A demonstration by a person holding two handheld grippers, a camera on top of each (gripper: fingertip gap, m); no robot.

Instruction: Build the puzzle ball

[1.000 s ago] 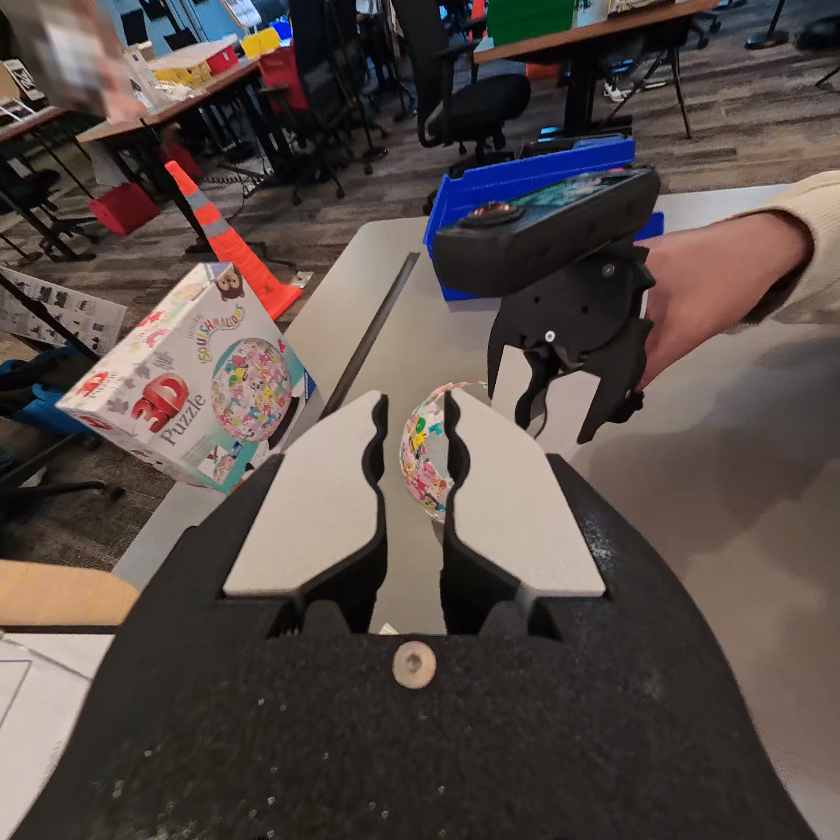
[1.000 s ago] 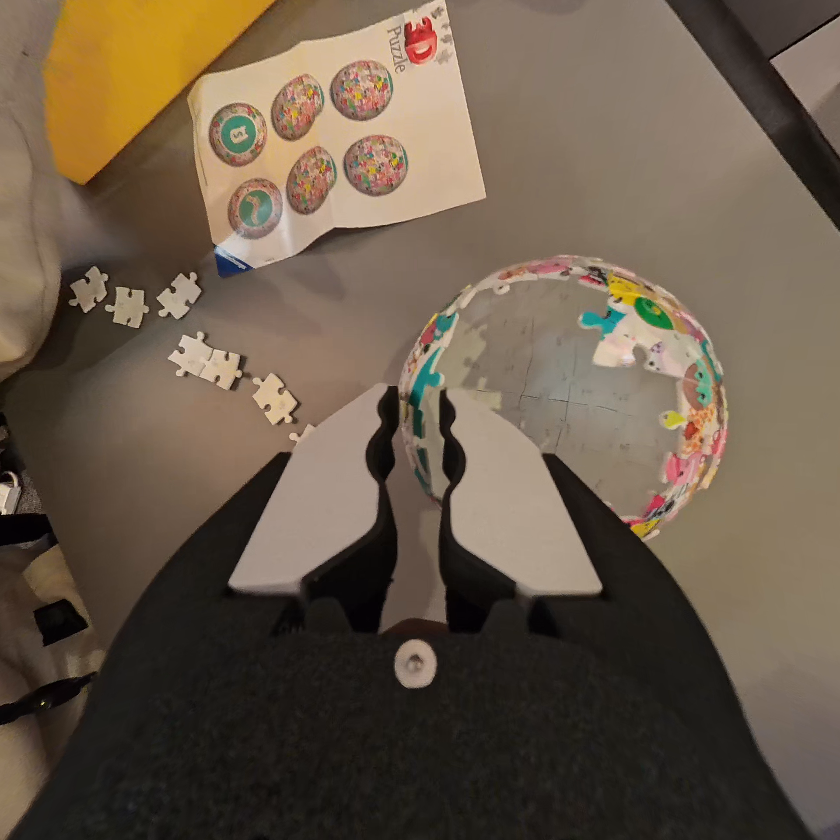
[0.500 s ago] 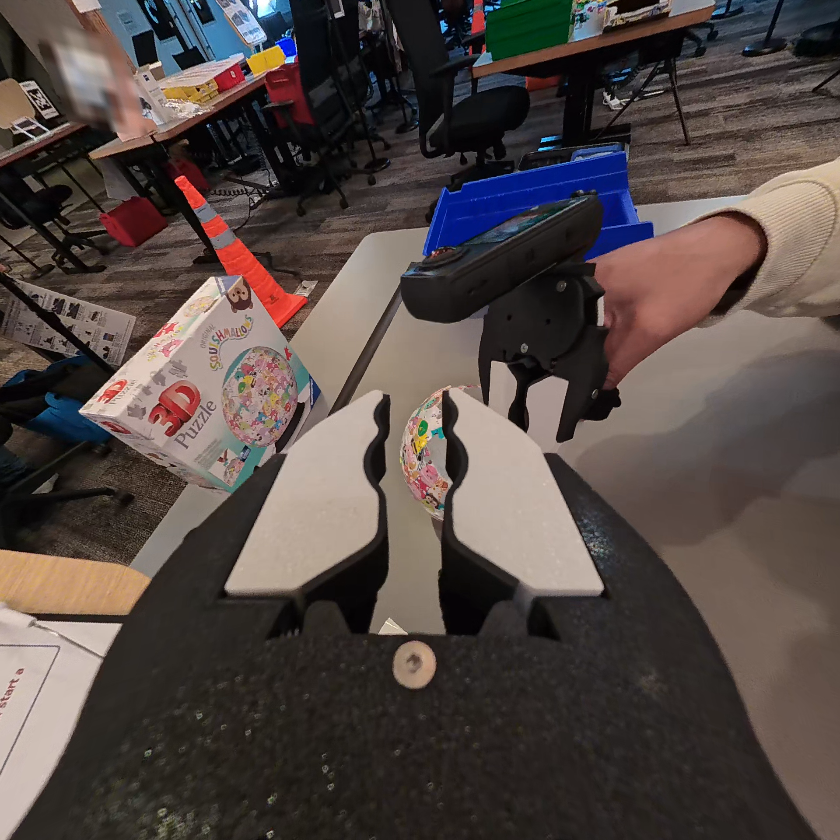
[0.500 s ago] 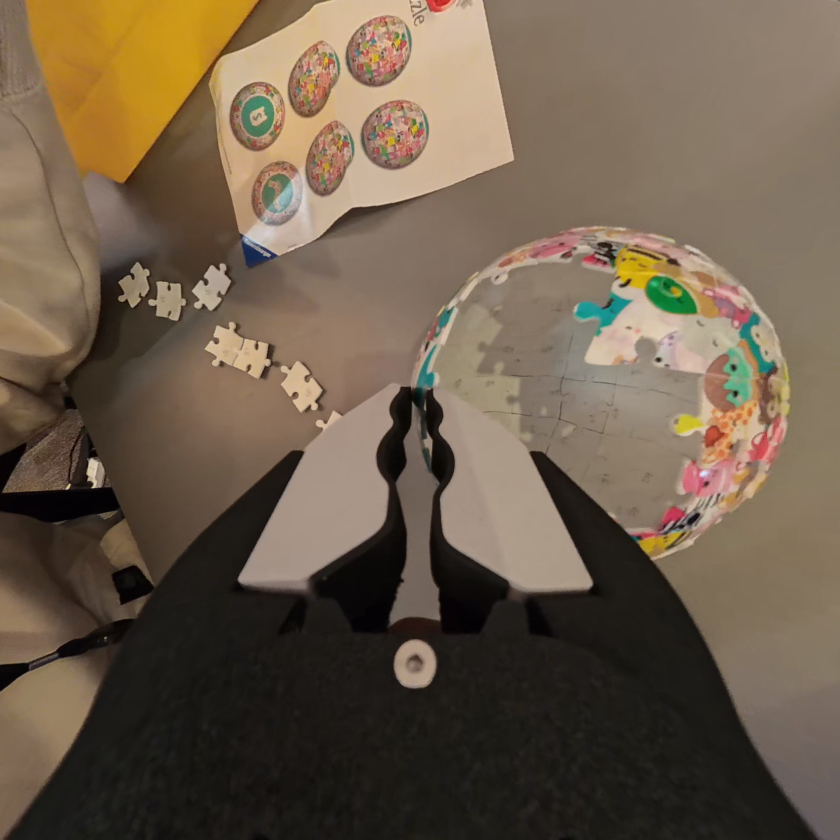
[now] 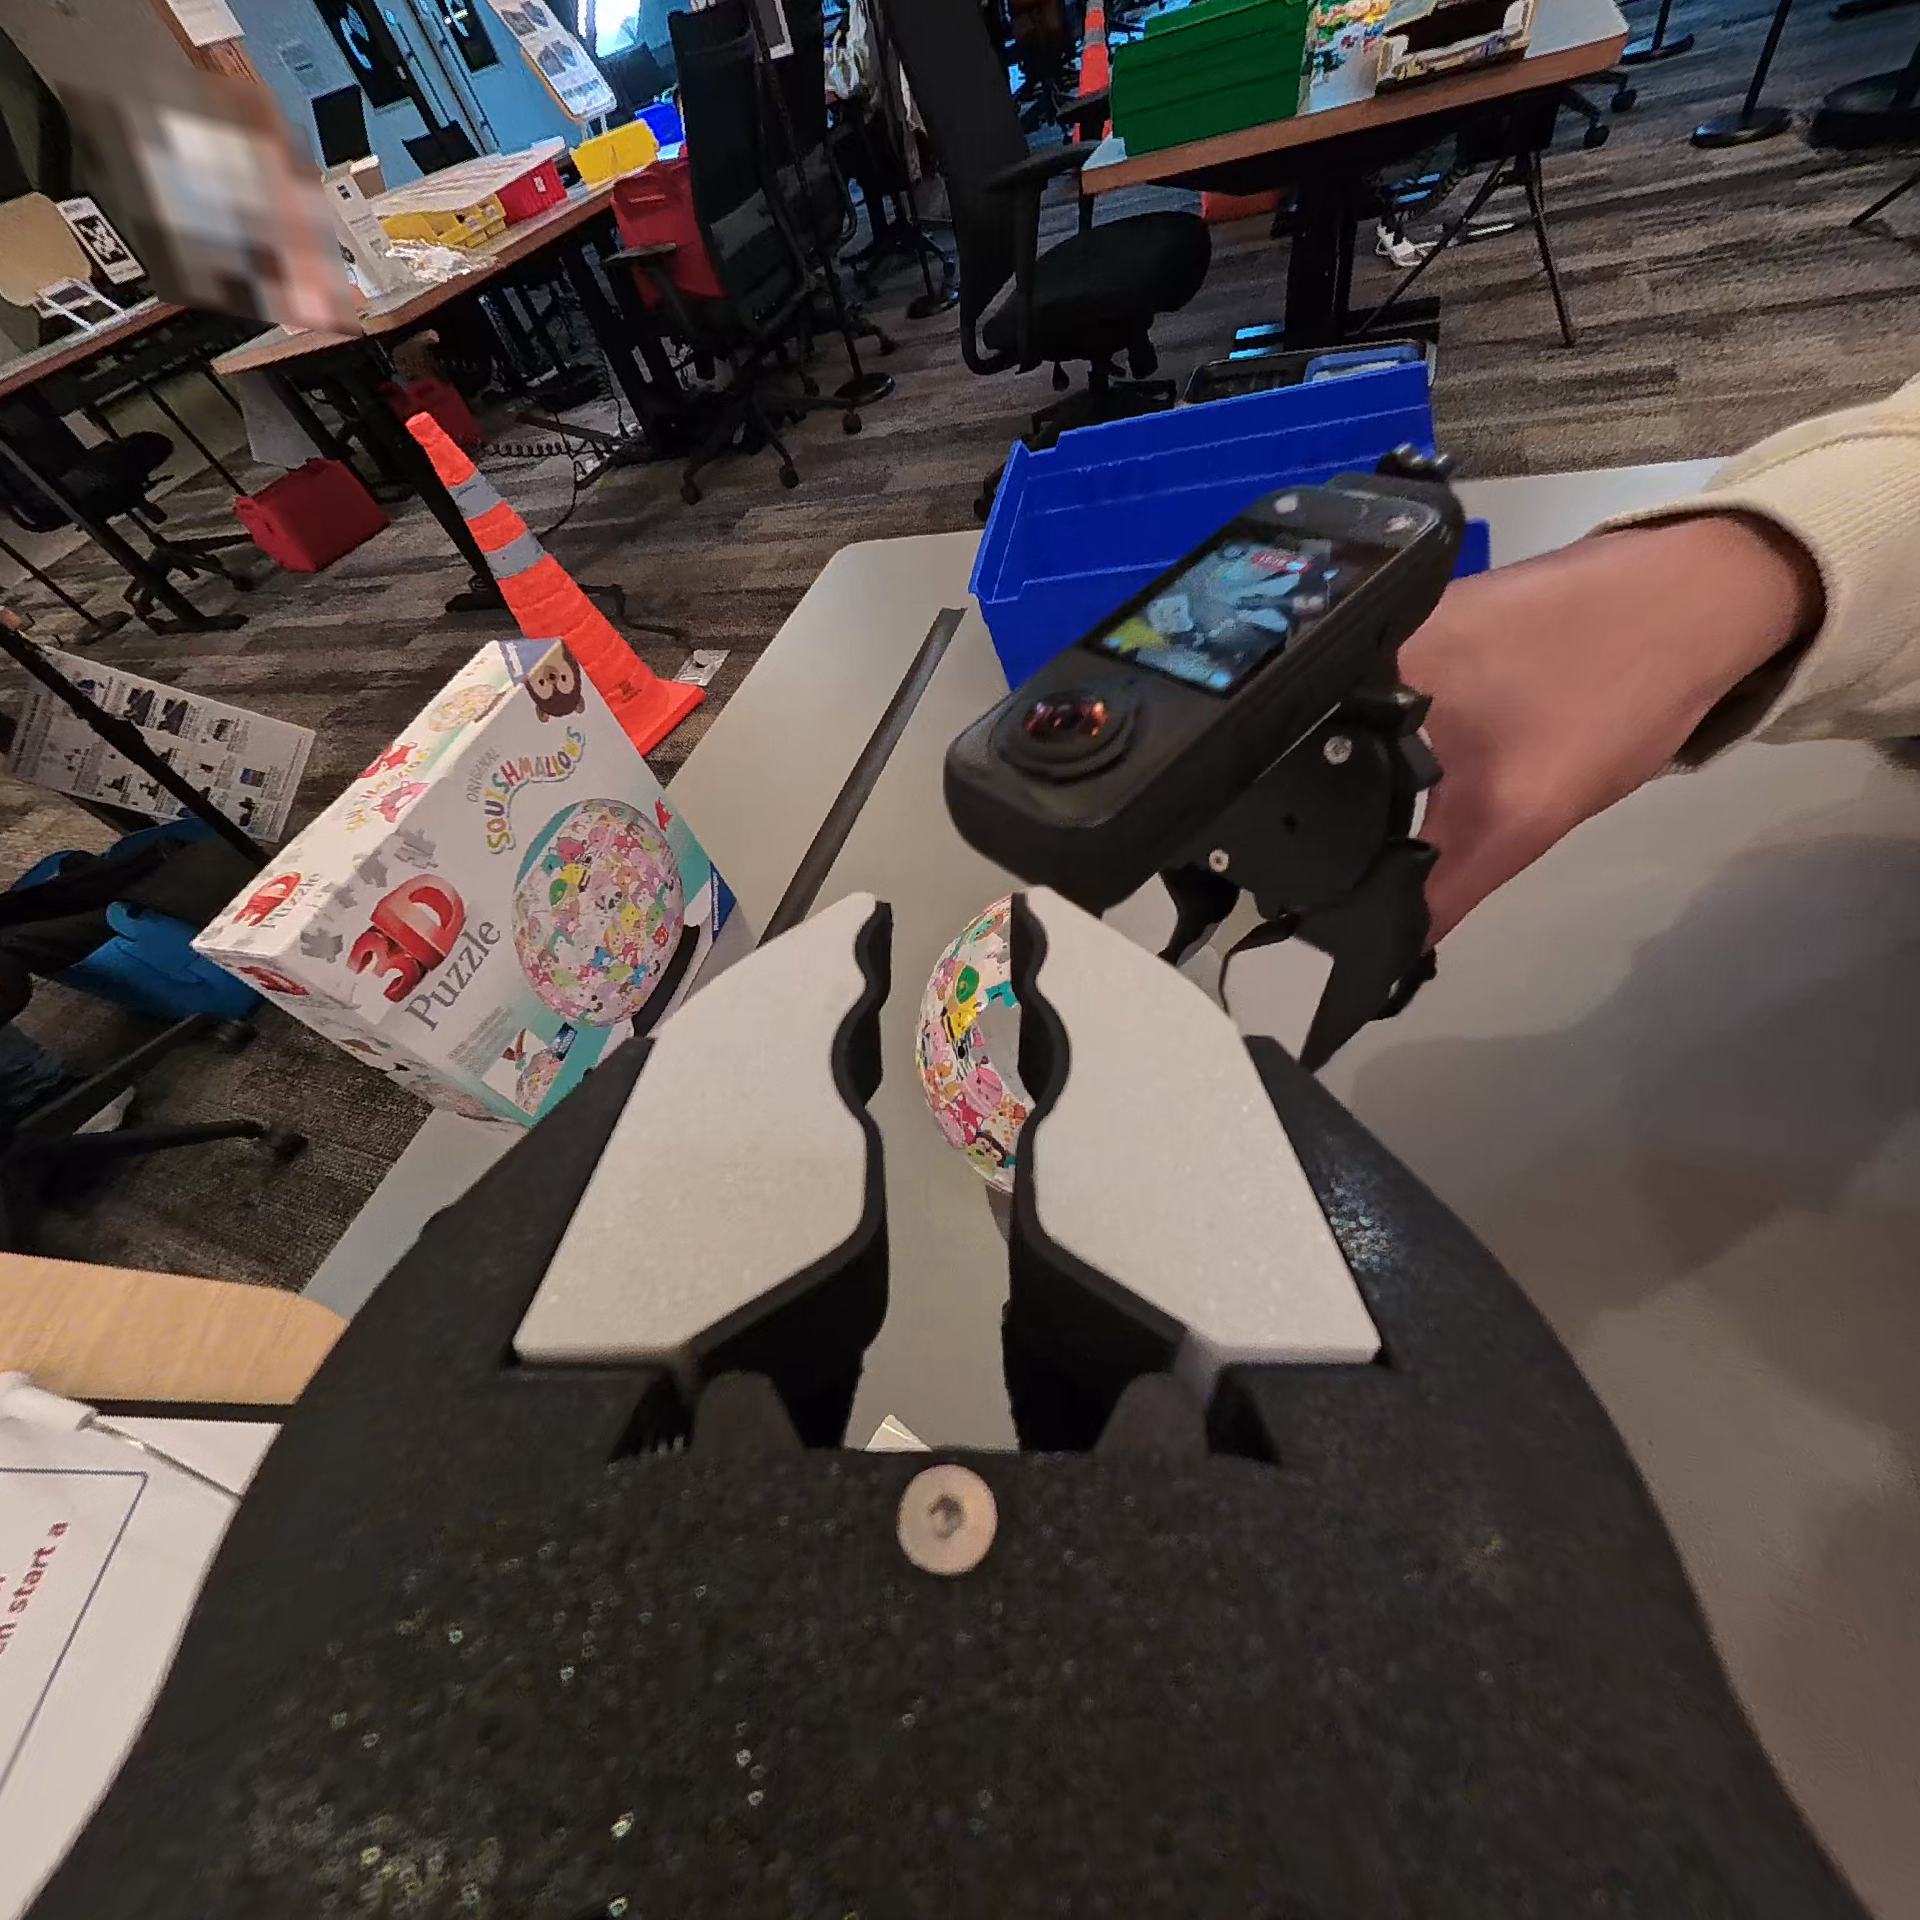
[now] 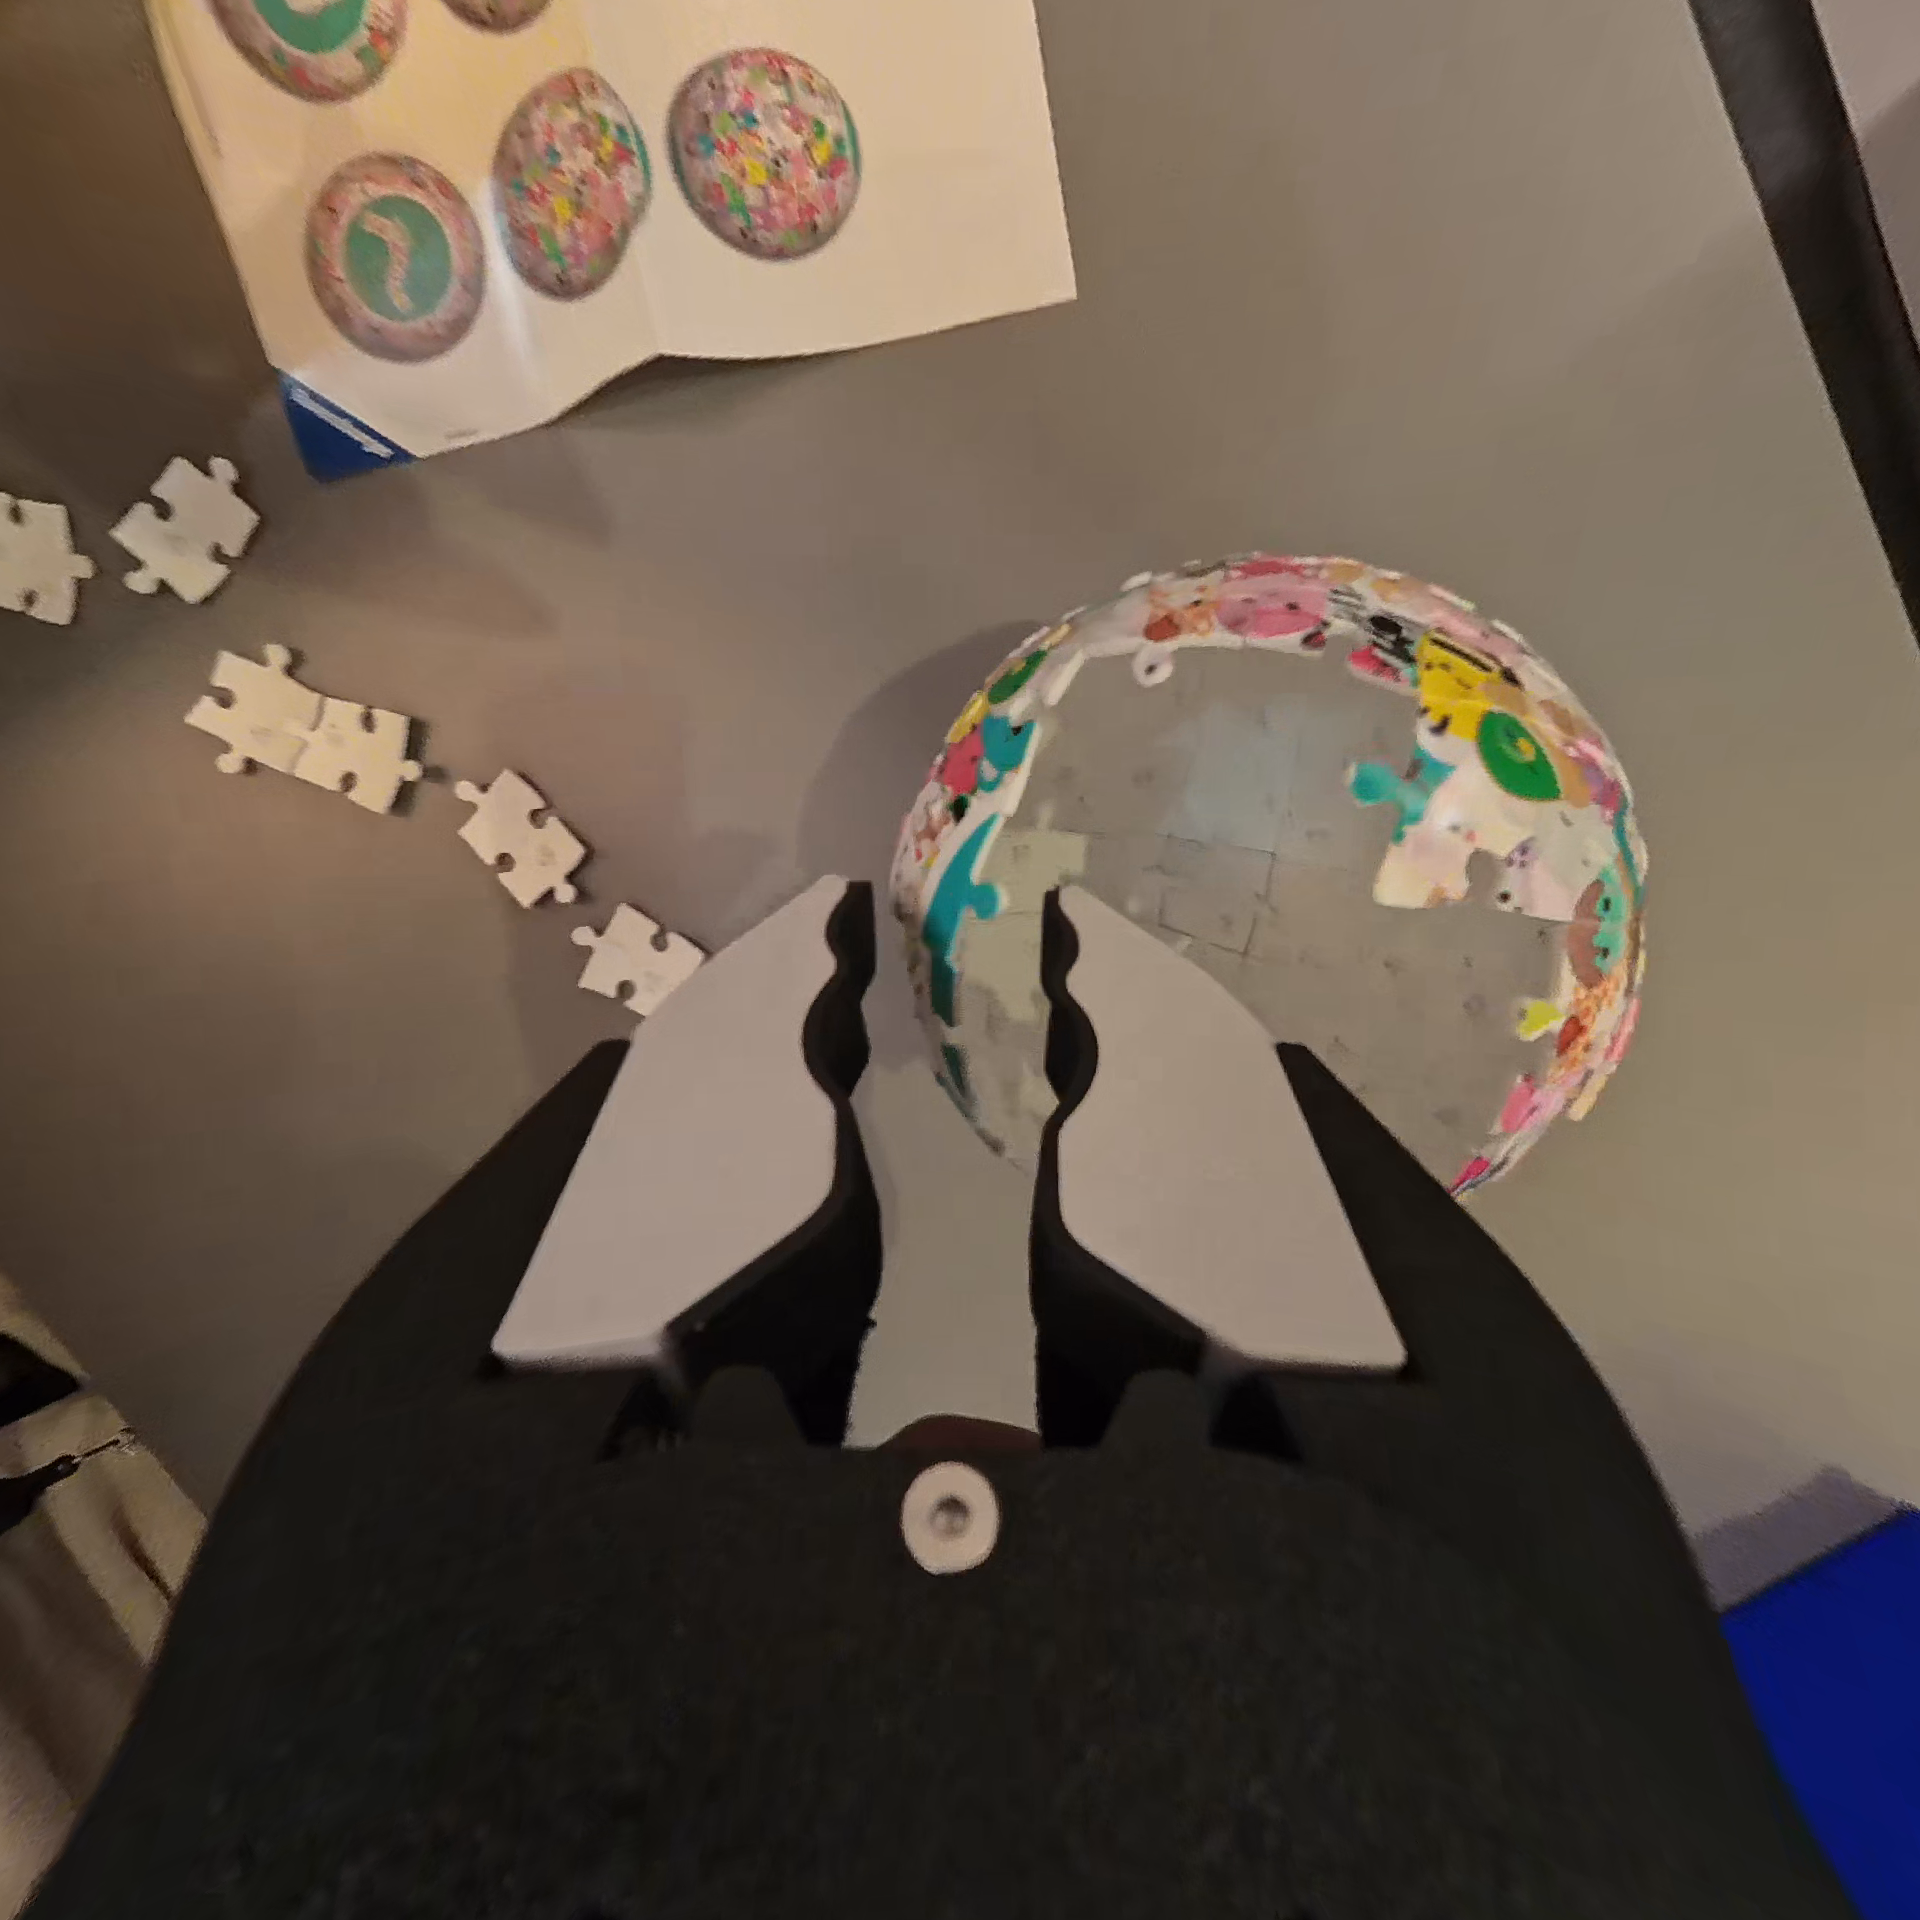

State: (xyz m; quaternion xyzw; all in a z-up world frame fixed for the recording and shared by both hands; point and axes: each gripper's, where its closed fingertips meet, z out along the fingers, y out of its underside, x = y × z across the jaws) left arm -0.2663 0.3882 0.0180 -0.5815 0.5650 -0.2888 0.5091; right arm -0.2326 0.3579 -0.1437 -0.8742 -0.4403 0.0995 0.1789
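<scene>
So the right hand-held gripper (image 6: pixel 948 914) just went from nearly pinched on the puzzle ball (image 6: pixel 1268 873) rim to jaws spread and empty; left hand-held gripper (image 5: pixel 948 925) hasn't budged, part open, empty too. Half-built ball's sitting on the tabletop (image 6: pixel 1351 416), loose pieces (image 6: pixel 520 836) beside it, probably next.

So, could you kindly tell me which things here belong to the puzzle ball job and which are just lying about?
Job:
- half-built puzzle ball
- loose white pieces
- picture sheet
- puzzle box

Lying about:
- blue bin
- orange cone
- office chairs
</scene>
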